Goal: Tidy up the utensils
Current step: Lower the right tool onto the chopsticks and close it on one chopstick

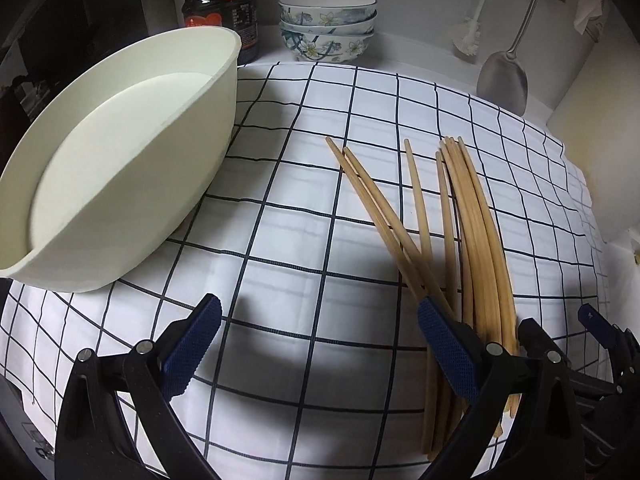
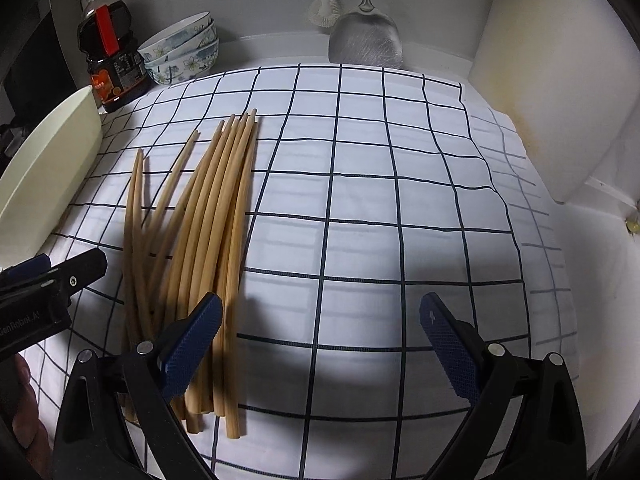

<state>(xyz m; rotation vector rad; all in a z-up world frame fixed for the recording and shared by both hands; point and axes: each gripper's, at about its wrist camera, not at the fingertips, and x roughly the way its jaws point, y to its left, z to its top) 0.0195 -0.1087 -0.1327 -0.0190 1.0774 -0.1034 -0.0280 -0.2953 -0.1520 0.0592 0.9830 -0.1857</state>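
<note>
The chopsticks (image 2: 192, 240) lie loose on the checked cloth (image 2: 360, 200), in the left half of the right wrist view and the lower right of the left wrist view; their far tips fan apart while the near ends cross and pile together. Both pairs of tongs are spread wide and pinch nothing: the left tongs (image 1: 320, 344) hover low over the cloth with one pad just beside the near ends, and the right tongs (image 2: 320, 344) have one pad over the thick ends. The step in hand seems to be gathering the sticks, probably for the tub (image 1: 120, 152) at the upper left. To do it well, I think the tongs should close across the tight bundle near the thick ends, where the sticks lie parallel; the three stray ones on the side can easily slip out. The two tools are very near each other here and could collide. At the back stand a sauce bottle (image 2: 108, 60), stacked bowls (image 1: 328, 24), a brush (image 2: 326, 4) and a metal spatula (image 2: 366, 40), all well apart from the work.
</note>
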